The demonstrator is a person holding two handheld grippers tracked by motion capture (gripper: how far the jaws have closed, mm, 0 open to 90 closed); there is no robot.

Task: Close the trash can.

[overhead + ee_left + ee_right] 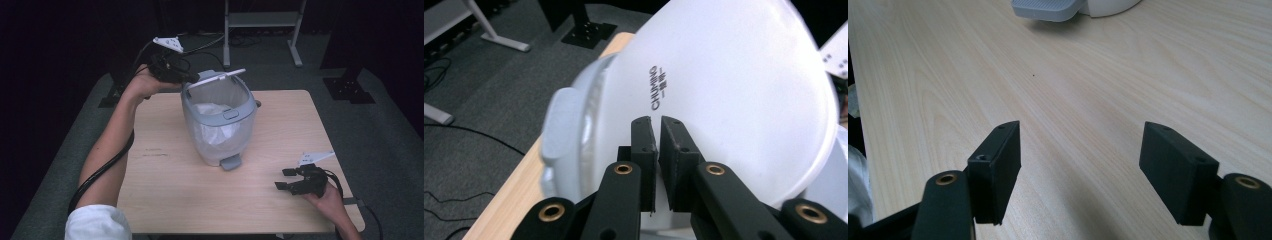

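Bin (220, 122) stands near the middle of the bench (280, 210), a small grey pedal type with a white liner bag (212, 111) inside and the pedal (231, 161) facing me. Lid (216, 78) is raised at the back, roughly level with the rim's far edge.

Left claw (192, 77) is on the lid's edge. In the left gripper view the jaws stand nearly together against the white lid (734, 100), and I read them as pinched on the thin lip, though the contact itself is hidden.

Handling, my judgement: thin plastic, light, smooth, so it is likely to slip under a light pinch. The lid probably flexes, and it swings on a rear hinge, so I should pull along its arc, not straight. An empty bin may tip or slide; the pedal or rim is the firmer hold.

Right claw (290, 179) rests low over the bench near the right corner, jaws wide apart, holding nothing.
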